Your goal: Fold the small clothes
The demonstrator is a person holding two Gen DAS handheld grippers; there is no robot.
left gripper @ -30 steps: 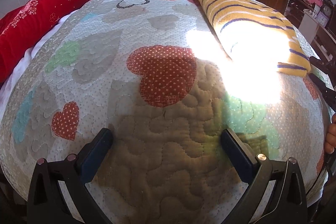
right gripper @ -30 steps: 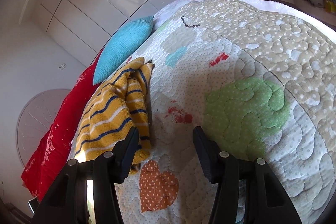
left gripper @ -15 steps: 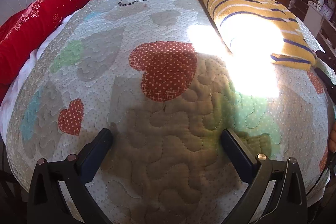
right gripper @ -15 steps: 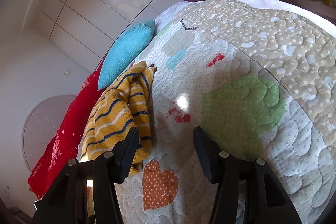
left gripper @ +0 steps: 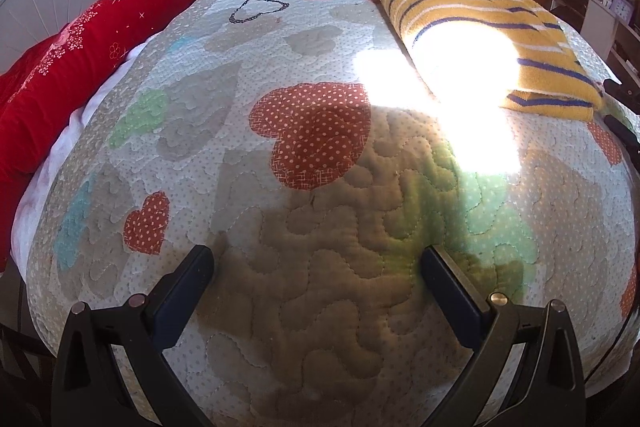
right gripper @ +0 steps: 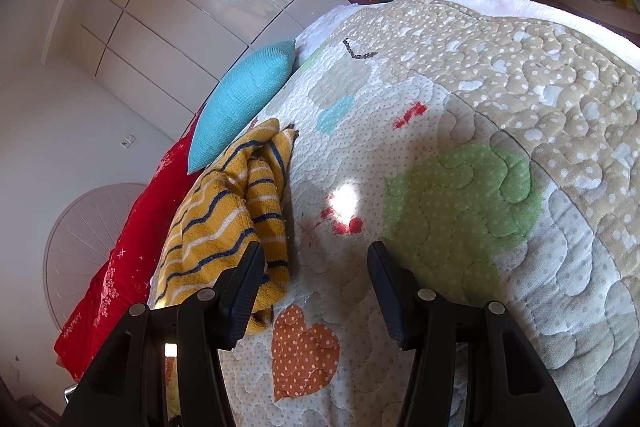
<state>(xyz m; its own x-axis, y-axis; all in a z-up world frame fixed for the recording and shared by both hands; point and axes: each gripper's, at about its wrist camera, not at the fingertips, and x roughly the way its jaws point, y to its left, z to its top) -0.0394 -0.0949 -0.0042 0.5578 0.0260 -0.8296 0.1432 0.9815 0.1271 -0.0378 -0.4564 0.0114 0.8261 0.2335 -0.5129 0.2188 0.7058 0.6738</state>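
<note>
Both grippers hover with jaws apart, empty, above the quilt (left gripper: 320,307). The striped yellow garment (left gripper: 480,35) lies folded far ahead and right of the left gripper (left gripper: 318,263), just beside the right gripper (right gripper: 316,259), near its left finger (right gripper: 244,291).

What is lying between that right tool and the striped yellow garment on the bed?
Nothing visible. The right tool is open, and its left finger already overlaps the near edge of the yellow striped garment. Only bare quilt lies around them.
</note>
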